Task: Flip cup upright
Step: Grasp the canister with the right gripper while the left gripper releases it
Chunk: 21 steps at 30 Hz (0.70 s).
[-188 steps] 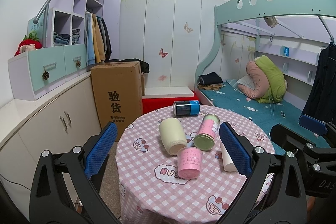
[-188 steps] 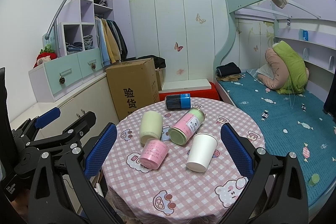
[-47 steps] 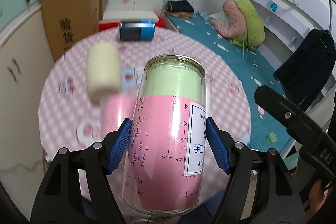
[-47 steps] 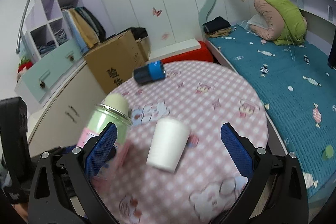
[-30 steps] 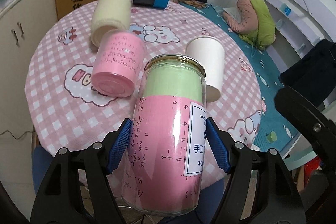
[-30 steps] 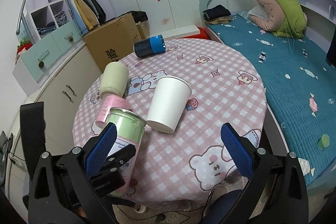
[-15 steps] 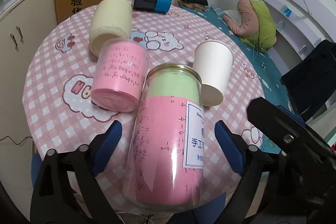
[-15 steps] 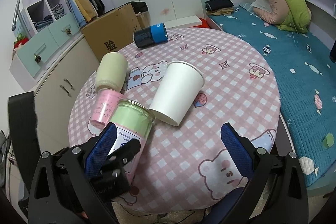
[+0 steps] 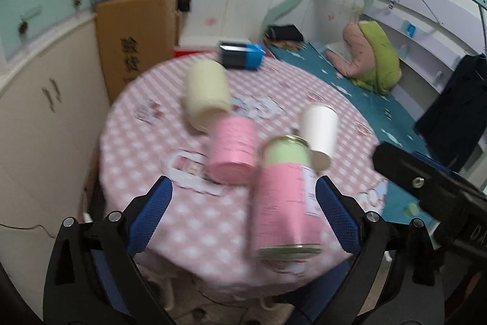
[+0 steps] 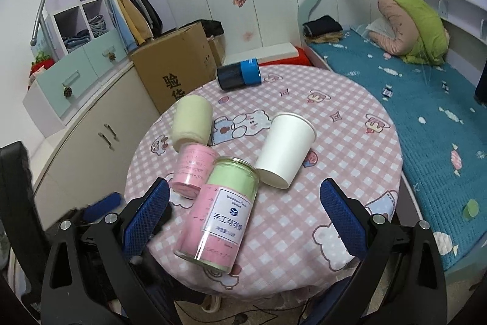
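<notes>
Jar stands upright (seemingly), long axis vertical, mouth up.

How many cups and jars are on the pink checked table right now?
5. Tall pink-labelled jar standing at the near edge; small pink cup lying behind it; cream cup lying further back; white paper cup lying mid-table; dark blue cup lying at the far edge. None looks hidden.

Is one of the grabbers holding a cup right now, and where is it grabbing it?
No, nothing is held. The left gripper is open, with the tall pink and green jar standing free on the table. The right gripper is open and empty.
</notes>
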Available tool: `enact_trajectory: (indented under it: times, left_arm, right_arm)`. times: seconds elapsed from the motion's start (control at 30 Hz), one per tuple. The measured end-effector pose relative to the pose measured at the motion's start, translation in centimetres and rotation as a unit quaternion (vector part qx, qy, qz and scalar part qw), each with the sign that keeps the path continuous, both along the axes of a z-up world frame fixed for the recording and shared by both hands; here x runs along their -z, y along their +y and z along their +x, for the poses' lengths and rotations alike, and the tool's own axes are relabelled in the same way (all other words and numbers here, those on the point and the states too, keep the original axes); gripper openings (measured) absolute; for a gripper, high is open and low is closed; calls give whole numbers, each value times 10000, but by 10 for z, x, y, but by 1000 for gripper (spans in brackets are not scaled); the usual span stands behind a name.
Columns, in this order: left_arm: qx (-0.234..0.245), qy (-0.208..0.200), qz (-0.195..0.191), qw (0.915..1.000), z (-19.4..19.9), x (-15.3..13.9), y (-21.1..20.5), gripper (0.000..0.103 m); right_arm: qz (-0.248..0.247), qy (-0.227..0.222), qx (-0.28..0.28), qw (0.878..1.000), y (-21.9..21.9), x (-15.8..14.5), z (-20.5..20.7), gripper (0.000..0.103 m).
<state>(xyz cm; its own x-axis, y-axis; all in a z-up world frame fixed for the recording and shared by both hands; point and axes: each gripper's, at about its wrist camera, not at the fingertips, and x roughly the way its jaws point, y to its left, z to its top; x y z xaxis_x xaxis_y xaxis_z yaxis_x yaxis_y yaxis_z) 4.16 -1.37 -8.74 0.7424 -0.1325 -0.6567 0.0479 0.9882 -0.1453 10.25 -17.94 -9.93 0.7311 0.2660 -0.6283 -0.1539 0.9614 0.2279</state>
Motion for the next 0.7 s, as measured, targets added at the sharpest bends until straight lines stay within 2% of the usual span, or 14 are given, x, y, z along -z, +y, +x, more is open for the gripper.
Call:
enact_trajectory:
  times: [0.17, 0.33, 0.47, 0.7]
  left_arm:
    - [-216, -134, 152, 9996, -5, -2, 33, 96]
    - [-257, -16, 51, 9997, 3, 7, 59, 96]
    - [-187, 114, -8, 9998, 12, 16, 67, 96]
    - [-30, 289, -147, 9995, 28, 28, 70, 96]
  right_arm:
    - [-78, 219, 83, 9997, 12, 10, 5, 96]
    - [133, 843, 71, 9963, 24, 40, 25, 95]
    - [283, 1194, 66, 9924, 31, 58, 43, 95]
    - [262, 1563, 130, 9873, 37, 79, 72, 95]
